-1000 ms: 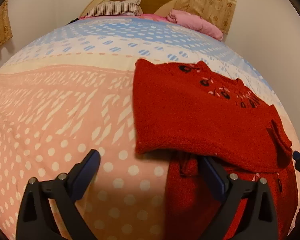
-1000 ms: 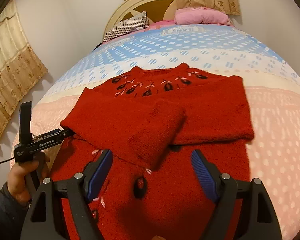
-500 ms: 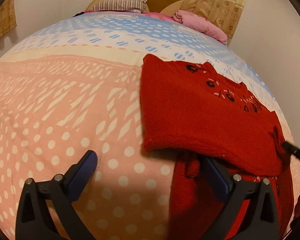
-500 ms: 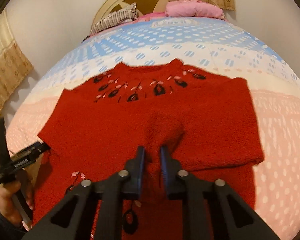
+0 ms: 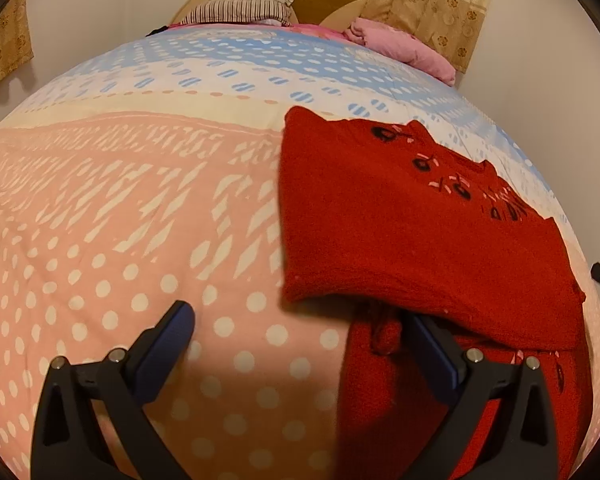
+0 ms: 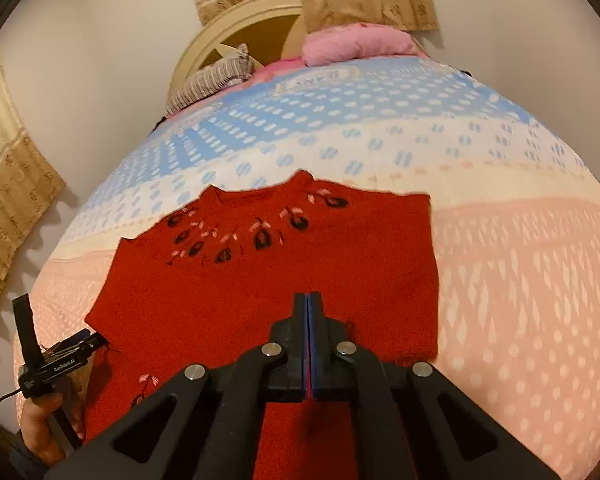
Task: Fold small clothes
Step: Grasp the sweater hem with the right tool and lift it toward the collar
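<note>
Right gripper (image 6: 308, 300) pinched shut, nothing visibly held, above the red sweater (image 6: 284, 292); left gripper (image 5: 296, 332) wide, straddling its edge; keep folds flat, square

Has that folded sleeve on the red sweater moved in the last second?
Yes. The sleeve cuff, pinched in the shut right gripper, now lies flatter across the sweater, nearer its embroidered neckline.
</note>
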Available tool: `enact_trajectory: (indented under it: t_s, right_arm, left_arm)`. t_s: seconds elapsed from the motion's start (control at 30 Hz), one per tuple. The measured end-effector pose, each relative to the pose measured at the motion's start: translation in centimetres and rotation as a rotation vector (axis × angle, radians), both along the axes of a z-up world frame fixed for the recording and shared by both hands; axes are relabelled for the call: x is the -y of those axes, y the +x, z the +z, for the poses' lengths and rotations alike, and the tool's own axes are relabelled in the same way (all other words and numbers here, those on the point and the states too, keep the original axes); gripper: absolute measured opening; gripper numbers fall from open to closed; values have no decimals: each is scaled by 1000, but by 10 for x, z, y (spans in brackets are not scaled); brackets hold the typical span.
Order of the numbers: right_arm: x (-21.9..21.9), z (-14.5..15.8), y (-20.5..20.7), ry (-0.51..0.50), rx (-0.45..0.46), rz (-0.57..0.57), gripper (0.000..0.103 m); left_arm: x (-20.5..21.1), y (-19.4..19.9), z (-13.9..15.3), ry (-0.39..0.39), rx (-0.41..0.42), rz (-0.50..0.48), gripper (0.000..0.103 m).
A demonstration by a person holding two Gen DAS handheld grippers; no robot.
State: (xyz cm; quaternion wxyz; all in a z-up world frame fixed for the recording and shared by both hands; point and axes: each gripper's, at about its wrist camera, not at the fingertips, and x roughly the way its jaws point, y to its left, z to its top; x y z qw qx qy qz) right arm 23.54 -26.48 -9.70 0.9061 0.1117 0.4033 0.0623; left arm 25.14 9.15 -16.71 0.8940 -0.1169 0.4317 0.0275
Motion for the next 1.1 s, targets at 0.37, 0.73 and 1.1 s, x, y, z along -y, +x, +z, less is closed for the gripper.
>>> enact_trajectory:
  t_s: [0.37,0.73,1.1]
  right_arm:
    - [-24,-39,-15,-30,-139,51,37]
    - [-23,20,-26,-194,60,32,7]
    - [3,-37,-4,-240,-108,26,13]
  left_arm:
    - [-1,1,0,-5,4,4,103]
    - [-1,0,-1,-7,5,8,103]
    - [-8,-5,1,-36,20,36,103]
